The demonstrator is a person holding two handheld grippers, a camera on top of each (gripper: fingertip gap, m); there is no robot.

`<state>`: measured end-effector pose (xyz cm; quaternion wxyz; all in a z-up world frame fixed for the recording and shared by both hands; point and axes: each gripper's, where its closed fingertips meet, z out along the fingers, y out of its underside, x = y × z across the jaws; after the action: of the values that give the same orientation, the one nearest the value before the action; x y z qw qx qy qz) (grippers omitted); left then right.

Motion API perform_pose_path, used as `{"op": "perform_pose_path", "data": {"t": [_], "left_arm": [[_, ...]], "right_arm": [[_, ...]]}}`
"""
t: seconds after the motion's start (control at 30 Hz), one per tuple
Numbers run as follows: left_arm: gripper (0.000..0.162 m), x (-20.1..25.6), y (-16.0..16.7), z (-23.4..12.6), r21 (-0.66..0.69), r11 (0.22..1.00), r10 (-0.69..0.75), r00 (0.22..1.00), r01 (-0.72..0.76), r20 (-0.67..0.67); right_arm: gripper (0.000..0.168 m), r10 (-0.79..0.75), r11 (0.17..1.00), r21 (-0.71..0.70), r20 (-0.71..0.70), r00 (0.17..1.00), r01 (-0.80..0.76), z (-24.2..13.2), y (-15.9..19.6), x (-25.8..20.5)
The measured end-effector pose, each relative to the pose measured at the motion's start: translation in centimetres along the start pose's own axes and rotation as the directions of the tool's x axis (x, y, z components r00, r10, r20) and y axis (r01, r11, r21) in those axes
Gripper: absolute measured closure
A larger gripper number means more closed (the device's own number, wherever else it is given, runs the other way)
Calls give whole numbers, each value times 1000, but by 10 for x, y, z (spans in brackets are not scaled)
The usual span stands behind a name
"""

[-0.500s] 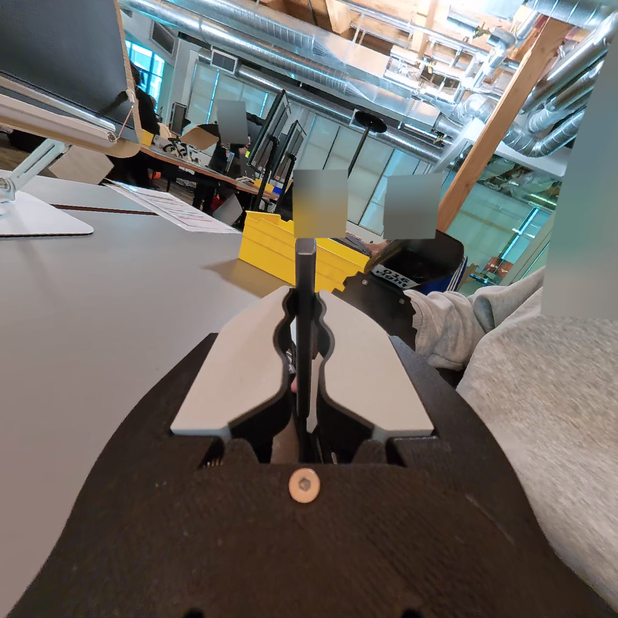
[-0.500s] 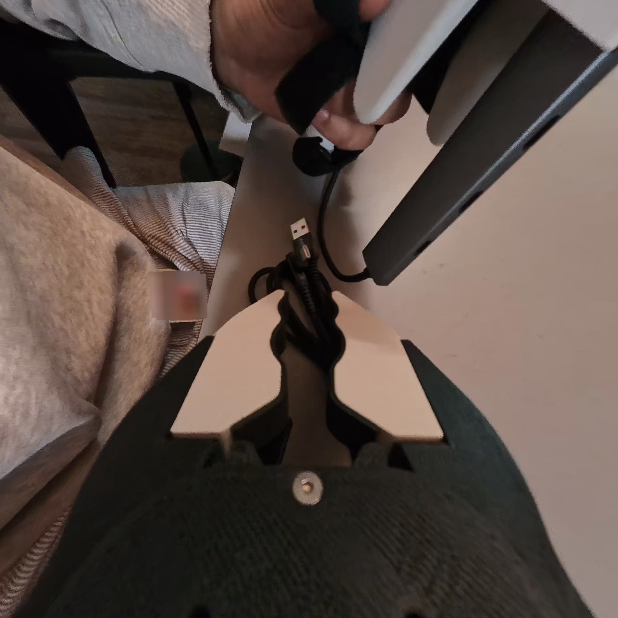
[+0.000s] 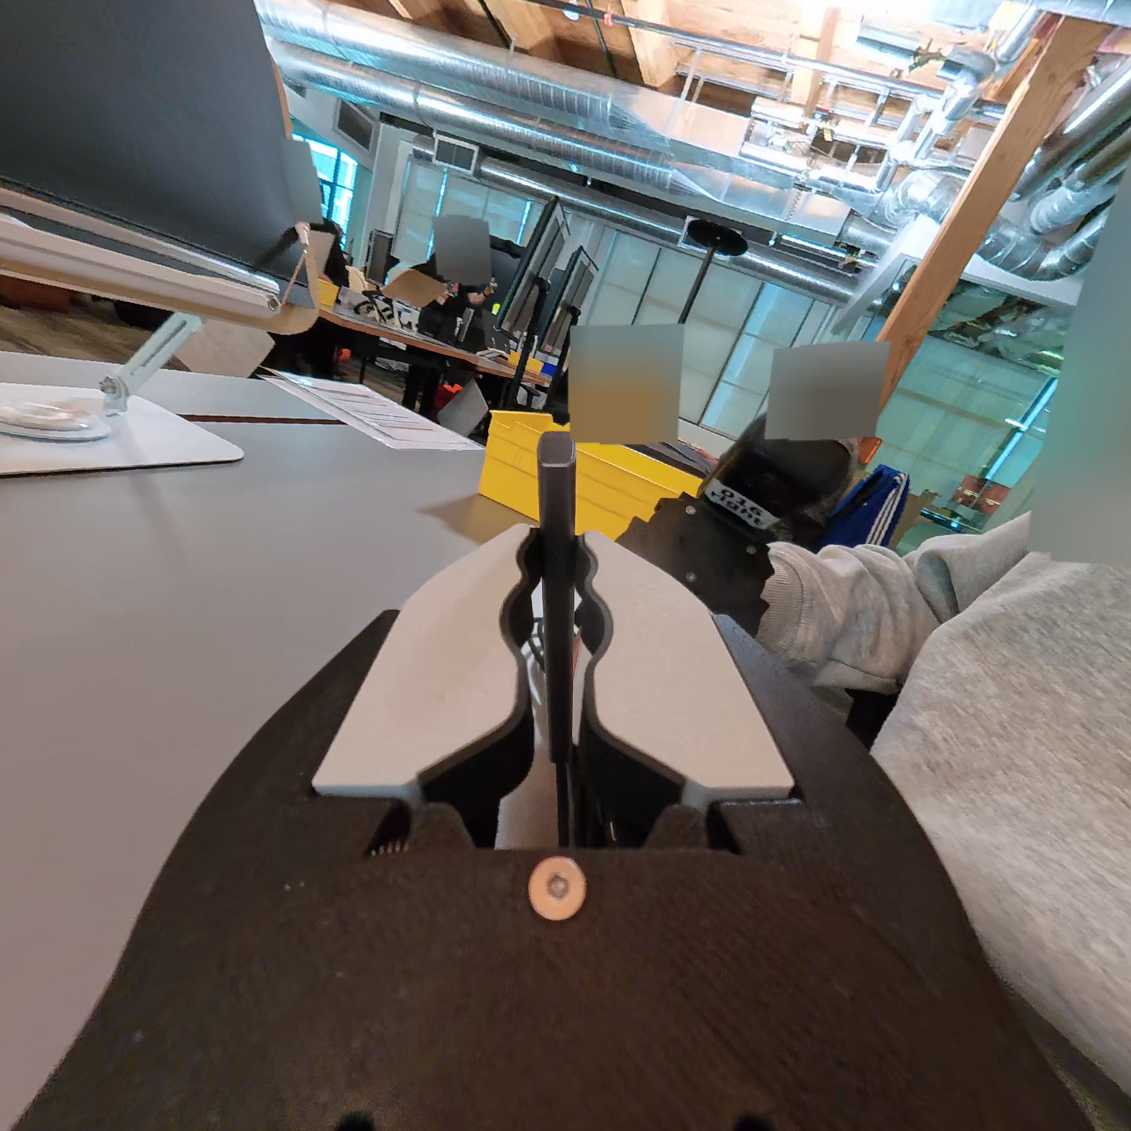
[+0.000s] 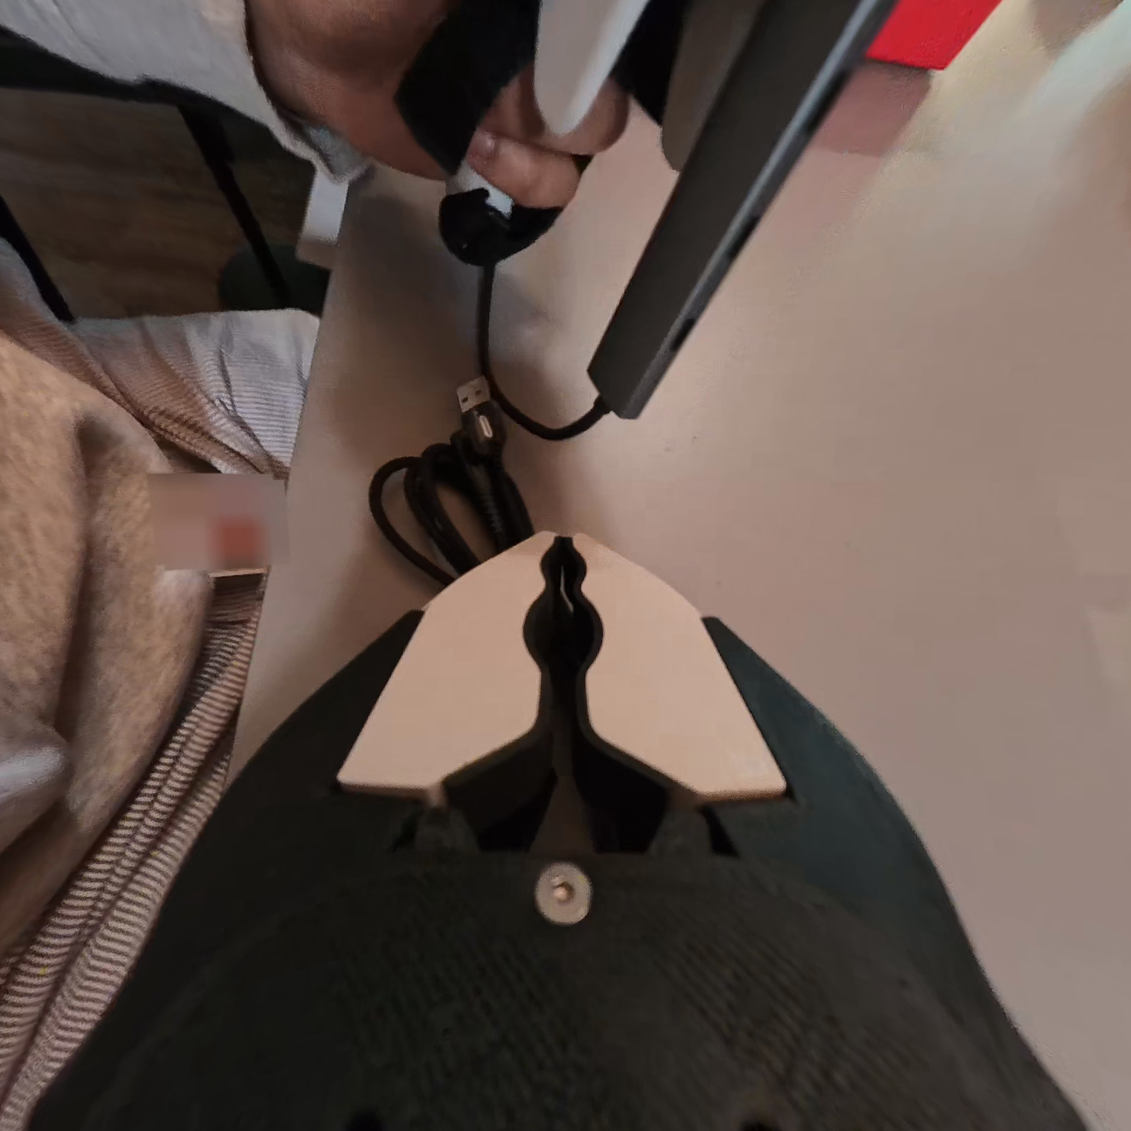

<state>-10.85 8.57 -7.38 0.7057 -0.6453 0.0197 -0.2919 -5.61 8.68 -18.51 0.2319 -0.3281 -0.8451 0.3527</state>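
My left gripper (image 3: 557,540) is shut on a slim dark grey hub (image 3: 556,489), held edge-on and upright above the grey table (image 3: 245,581). The right wrist view shows the same hub (image 4: 704,245) slanting down from the upper right, pinched in the left gripper's white fingers (image 4: 581,61), with a short black lead (image 4: 551,428) curving from its lower end. My right gripper (image 4: 560,540) is shut just above the table. A coiled black braided cable (image 4: 440,489) with a silver USB plug (image 4: 472,395) lies just beyond it, running up to the left fingertip. I cannot tell whether a strand is pinched.
A yellow bin (image 3: 612,483) stands at the far table edge. A white monitor stand base (image 3: 122,434) and a sheet of paper (image 3: 379,416) lie far left. The right gripper's black body (image 3: 704,551) and a grey sleeve (image 3: 857,600) are at the right. The table edge (image 4: 306,428) runs beside the cable. About 12 centimetres separates my left fingertips from my right.
My right gripper's jaws have closed; before, they stood apart around the cable strands. The cable and plug now sit left of the fingertips. The left gripper still holds the hub.
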Motion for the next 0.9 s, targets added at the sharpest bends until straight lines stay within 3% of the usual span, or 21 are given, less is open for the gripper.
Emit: {"op": "perform_pose_path", "data": {"t": [0.03, 0.13, 0.3, 0.6, 0.9], "left_arm": [[154, -1, -1, -1, 4, 1000, 2, 1000, -2, 7], [154, -4, -1, -2, 8, 1000, -13, 1000, 13, 10], [154, -4, 1, 0, 4, 1000, -29, 1000, 29, 1], [154, 6, 1, 0, -1, 999, -49, 996, 49, -79], [155, 6, -6, -5, 25, 996, -82, 989, 86, -124]], "right_arm": [[168, 27, 999, 22, 12, 1000, -27, -3, -1, 1], [168, 57, 996, 64, 36, 998, -59, -6, -7, -1], [148, -30, 999, -12, 50, 998, 31, 14, -9, -20], [163, -78, 996, -32, 35, 996, 79, 20, -8, -23], [168, 184, 966, 170, 85, 979, -196, -15, -18, 10]]}}
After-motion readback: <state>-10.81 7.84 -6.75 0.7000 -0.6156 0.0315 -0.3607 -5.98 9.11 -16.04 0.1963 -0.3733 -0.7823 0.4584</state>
